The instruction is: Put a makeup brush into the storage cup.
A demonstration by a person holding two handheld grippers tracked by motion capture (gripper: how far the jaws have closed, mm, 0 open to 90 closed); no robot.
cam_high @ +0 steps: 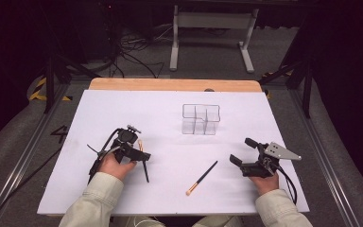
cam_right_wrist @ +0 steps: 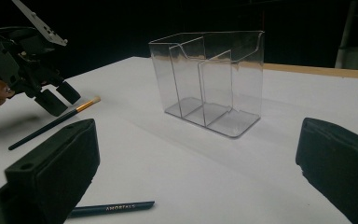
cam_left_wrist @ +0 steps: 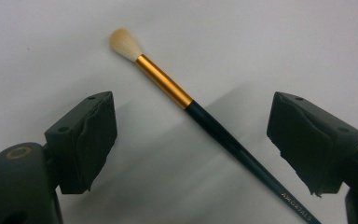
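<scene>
Left hand-held gripper (cam_left_wrist: 191,140) jaws apart, astride untouched brush (cam_left_wrist: 200,116); right hand-held gripper (cam_right_wrist: 196,172) agape.

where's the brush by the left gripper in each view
left gripper view: the brush slants across the centre, between the open jaws of the left gripper, bristles at the top.
high view: left of centre, under that gripper.
right gripper view: far left, below that gripper.
shared landmark: the brush's gold ferrule.
</scene>
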